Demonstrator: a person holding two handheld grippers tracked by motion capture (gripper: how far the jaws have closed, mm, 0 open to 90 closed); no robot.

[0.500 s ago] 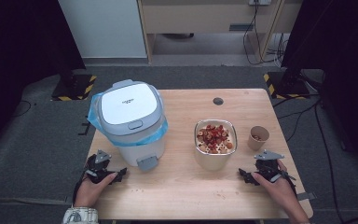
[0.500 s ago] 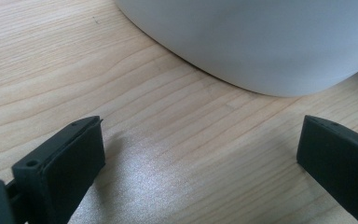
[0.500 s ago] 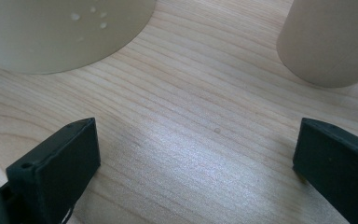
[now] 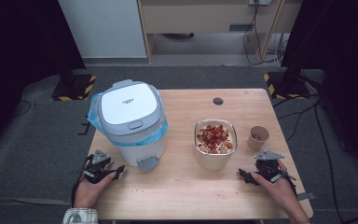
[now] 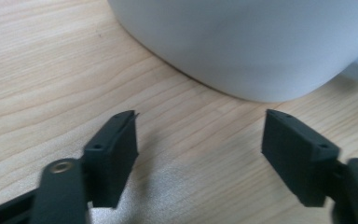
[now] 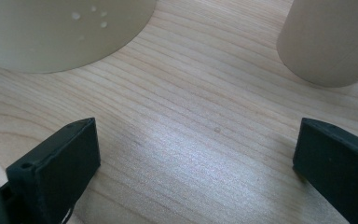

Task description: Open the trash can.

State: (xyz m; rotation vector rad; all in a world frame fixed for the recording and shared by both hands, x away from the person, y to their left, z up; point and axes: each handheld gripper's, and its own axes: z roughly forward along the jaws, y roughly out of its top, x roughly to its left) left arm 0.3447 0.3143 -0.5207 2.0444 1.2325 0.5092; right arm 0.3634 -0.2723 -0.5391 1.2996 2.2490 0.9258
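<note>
Between the earlier high view and this one nothing had visibly shifted: both hands rested at the same spots near the lower edge of the desk (image 4: 182, 186), and the bin, bowl and cup stood where they had been.

The left tongs (image 4: 116, 171) lay at the lower left of the high view, spread, with nothing between the jaws. Just above and to the right of them stood the white lidded bin (image 4: 129, 122), lined with a blue bag; in the left gripper view its rounded white wall (image 5: 242, 42) sat close ahead of the jaw tips, apart from them.

The right tongs (image 4: 243, 174) lay at the lower right, spread wide and empty. The metal bowl (image 4: 215, 143) of red and pale pieces stood up and to the left of them, and the small paper cup (image 4: 258, 137) just above them; in the right gripper view the bowl (image 6: 60, 32) filled the upper left and the cup (image 6: 328, 42) the upper right, bare wood between.

The desk was light wood with a round dark grommet (image 4: 218, 101) near its far edge. Grey carpet lay around it, with a pale cabinet and cables at the top of the frame.
</note>
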